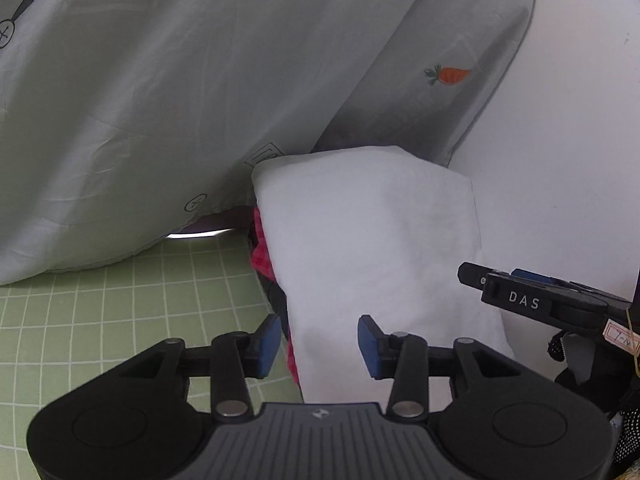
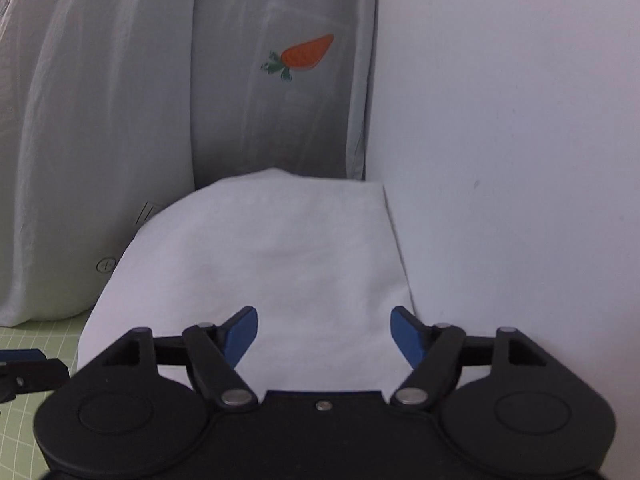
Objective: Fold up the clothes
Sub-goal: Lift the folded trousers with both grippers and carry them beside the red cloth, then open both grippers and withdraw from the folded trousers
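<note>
I see both my left gripper [image 1: 319, 346] and right gripper [image 2: 324, 336] spread wide, holding nothing. Folded white cloth [image 1: 372, 248] lies just ahead on the green grid counter [image 1: 120, 312], against a grey carrot-print sheet [image 1: 180, 100]; red checked fabric [image 1: 262, 256] peeks from under it.

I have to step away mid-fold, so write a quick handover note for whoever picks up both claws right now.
Left claw: open, empty, over the left edge of the white folded garment.
Right claw: open, empty, above the same garment's near end.
A red checked cloth peeks out beneath it, on the green grid mat. A grey carrot-print fabric hangs behind.
Done: the white piece looks folded.
Left: possibly the red cloth; I cannot tell if it is folded.
</note>
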The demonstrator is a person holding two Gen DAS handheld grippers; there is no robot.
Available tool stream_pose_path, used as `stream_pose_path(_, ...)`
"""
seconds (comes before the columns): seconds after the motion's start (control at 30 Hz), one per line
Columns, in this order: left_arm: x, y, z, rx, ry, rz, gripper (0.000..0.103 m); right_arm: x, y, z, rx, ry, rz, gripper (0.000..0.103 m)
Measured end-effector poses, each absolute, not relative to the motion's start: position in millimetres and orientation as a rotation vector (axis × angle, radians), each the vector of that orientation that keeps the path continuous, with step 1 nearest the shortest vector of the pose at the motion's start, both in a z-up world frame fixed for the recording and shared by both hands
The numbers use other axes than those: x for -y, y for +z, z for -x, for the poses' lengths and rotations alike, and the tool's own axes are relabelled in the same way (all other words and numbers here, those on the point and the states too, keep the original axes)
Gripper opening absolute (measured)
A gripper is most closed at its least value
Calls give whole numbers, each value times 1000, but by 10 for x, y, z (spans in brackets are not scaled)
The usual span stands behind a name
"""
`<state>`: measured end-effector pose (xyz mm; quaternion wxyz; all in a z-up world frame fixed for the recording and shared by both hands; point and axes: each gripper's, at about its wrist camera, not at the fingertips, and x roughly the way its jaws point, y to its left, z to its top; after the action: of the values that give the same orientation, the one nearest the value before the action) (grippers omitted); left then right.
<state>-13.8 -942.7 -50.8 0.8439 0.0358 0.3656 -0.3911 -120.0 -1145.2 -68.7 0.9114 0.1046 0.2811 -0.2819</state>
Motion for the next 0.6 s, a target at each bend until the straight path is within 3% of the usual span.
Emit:
stream_pose_path(0.07, 9303, -556, 243, -778, -827, -89, 64, 11334, -859, 1340, -621, -575, -254, 83)
stream_pose_path(0.27, 8908, -531, 583, -768, -850, -92, 78, 10921, -1219, 1904, -735, -575, -378, 84)
stream_pose_path(0.5, 8414, -254, 1045, -672, -867, -87, 86, 10279, -1036, 2537, -713, -606, -406, 93)
stream_pose_path(0.6, 8267, -130, 1272, -634, -872, -94, 100, 10033, -896, 2763, -685, -624, -380, 95)
